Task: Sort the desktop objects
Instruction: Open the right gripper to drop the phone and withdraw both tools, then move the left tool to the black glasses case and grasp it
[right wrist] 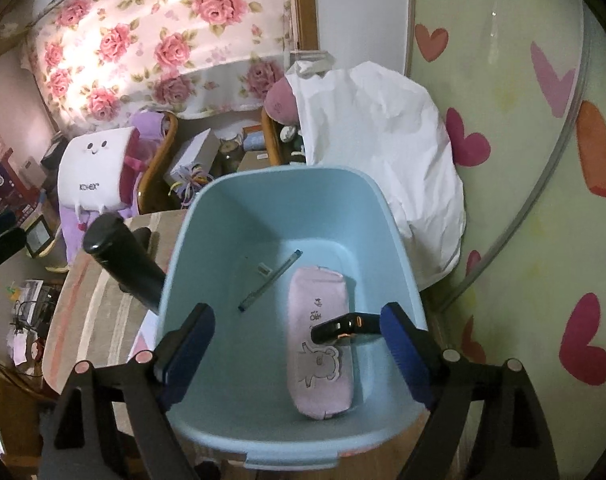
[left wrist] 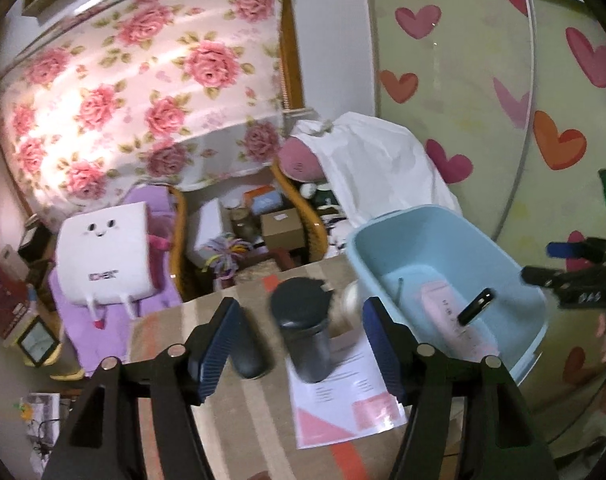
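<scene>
A light blue bin [right wrist: 207,216] stands on the table and holds a pink pencil case [right wrist: 323,376], a pen [right wrist: 269,280] and a small black device [right wrist: 339,326]. The device is tilted over the case beside my right finger. My right gripper [right wrist: 299,344] is open above the bin. My left gripper [left wrist: 297,340] is open around a dark bottle [left wrist: 303,320], which stands on a pink and white paper sheet [left wrist: 343,404]. A dark oval case [left wrist: 249,350] lies just inside my left finger. The bin also shows in the left wrist view [left wrist: 367,256].
The table has a striped beige cloth [left wrist: 247,420]. Behind it stand a wicker chair with a white plush [left wrist: 107,256], boxes and a white cloth [left wrist: 375,168]. A wall with heart stickers [left wrist: 559,148] is at the right.
</scene>
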A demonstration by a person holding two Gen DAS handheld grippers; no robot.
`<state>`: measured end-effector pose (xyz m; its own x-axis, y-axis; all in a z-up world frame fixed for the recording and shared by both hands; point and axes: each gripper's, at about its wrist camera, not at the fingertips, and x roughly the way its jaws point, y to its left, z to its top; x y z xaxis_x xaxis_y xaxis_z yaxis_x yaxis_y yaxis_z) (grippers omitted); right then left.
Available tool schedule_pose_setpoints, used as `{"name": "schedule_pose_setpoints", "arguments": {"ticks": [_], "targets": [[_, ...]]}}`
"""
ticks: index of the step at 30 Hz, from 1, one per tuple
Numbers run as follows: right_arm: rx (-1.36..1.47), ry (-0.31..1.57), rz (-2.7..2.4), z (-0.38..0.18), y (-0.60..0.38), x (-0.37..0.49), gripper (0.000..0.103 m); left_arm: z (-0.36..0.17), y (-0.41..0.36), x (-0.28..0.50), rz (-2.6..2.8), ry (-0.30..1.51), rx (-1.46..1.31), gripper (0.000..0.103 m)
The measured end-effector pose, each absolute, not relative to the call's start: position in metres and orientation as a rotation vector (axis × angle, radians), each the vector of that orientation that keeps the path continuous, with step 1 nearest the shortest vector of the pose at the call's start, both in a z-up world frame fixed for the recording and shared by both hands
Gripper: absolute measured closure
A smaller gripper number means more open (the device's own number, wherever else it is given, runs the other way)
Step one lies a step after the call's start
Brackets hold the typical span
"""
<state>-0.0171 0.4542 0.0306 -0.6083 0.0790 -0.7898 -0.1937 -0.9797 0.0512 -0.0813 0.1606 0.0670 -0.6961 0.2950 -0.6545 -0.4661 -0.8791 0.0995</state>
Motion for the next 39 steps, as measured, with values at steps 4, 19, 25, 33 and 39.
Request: {"name": "schedule_pose_setpoints", "arguments": {"ticks": [4,19,25,33,39], "targets": [[-1.293,0.172,2.684,0.05,0.44,-0.006,0.015,0.072,0.128,-0.078,2.577,0.358,-0.93,0.035],[-1.216,0.125,2.719,0.095,0.377,0.021,0.015,0.083,0.064,-0.073,2.607,0.318,-0.958,0.035],[-1.146,0.059,2.81,0.106,0.318,0.033,0.015,0.07,0.053,-0.083,2.606,0.303,-1.008,0.035],[-1.165,0.028,2.865,0.096,0.263,0.024,0.015,0.043,0.034,-0.102,2.602,0.31,-1.098,0.035],[-1.217,0.001,2.885,0.082,0.234,0.01,0.015,0.022,0.023,-0.117,2.592,0.306,-1.139,0.035]]}}
